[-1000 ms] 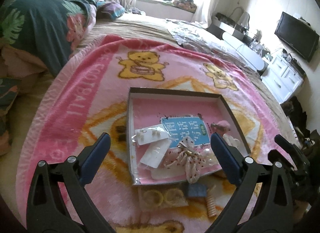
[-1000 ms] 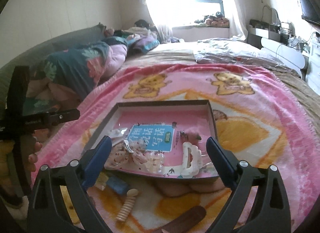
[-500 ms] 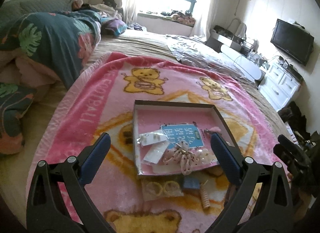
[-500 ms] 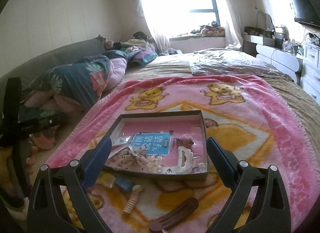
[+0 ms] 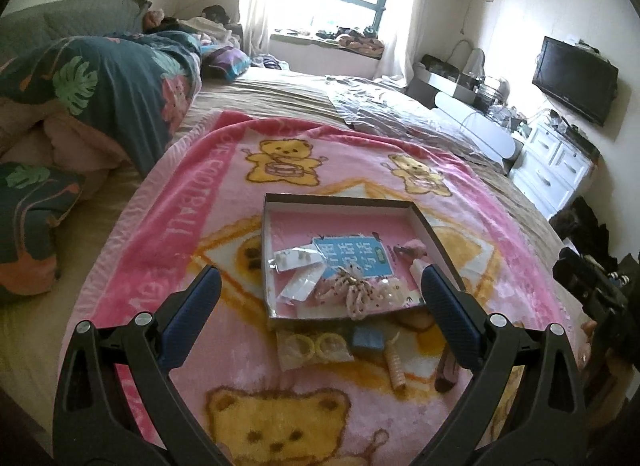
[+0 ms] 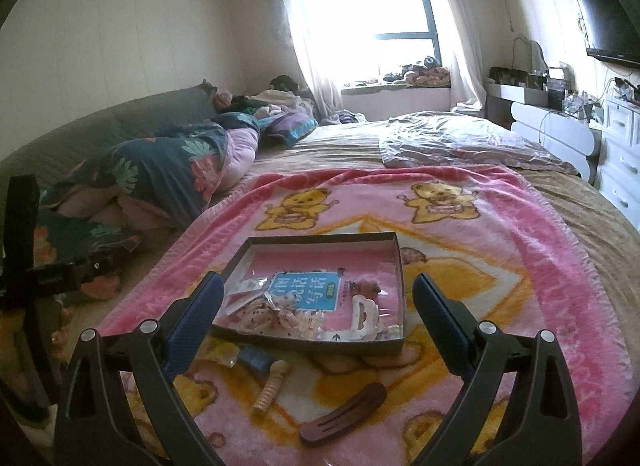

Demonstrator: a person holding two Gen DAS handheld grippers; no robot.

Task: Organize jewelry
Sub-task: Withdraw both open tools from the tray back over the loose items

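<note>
We noted a fluffy, matt blanket (image 6: 500, 286) under a matt cardboard tray (image 6: 320, 346). In the tray lay a glossy paper booklet (image 6: 308, 292) and clear, shiny plastic sachets (image 5: 298, 260). At lower centre, the brown hair clip (image 6: 344, 414) looked smooth, semi-gloss plastic.

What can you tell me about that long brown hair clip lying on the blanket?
The long dark brown hair clip looks like smooth matte plastic or wood, with a slim curved body, one rounded end and a slotted, forked end nearer the camera. It lies flat and closed on the pink teddy-bear blanket, outside the shallow dark cardboard tray, in front of the tray's near edge. It sits slantwise beside the ribbed cream hair clip without touching it. Neither gripper touches it.
</note>
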